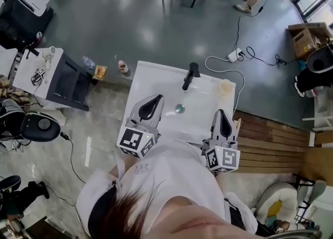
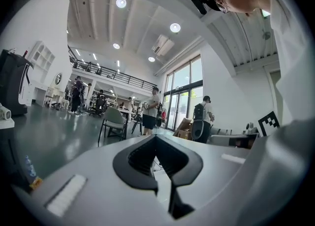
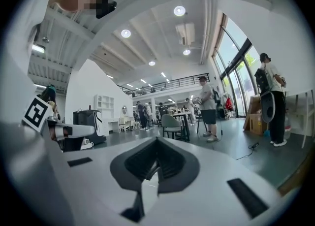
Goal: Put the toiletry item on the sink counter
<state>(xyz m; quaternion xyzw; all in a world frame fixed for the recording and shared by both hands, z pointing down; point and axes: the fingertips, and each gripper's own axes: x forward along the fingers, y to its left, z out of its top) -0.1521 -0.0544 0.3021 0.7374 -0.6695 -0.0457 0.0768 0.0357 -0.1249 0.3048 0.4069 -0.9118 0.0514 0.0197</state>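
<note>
No words, numbers or brand names can be read anywhere. The only printed signs are black-and-white square markers, on the cubes of the left gripper and the right gripper. The label on a bottle on the floor is too small to read.

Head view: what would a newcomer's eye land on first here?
The grey left gripper and grey right gripper, each with a black-and-white marker cube, fill the lower middle. Both are shut and empty, and they are seen against the white sink counter. A black faucet stands at the counter's far side, and a pale beige cup sits at its far right corner.
</note>
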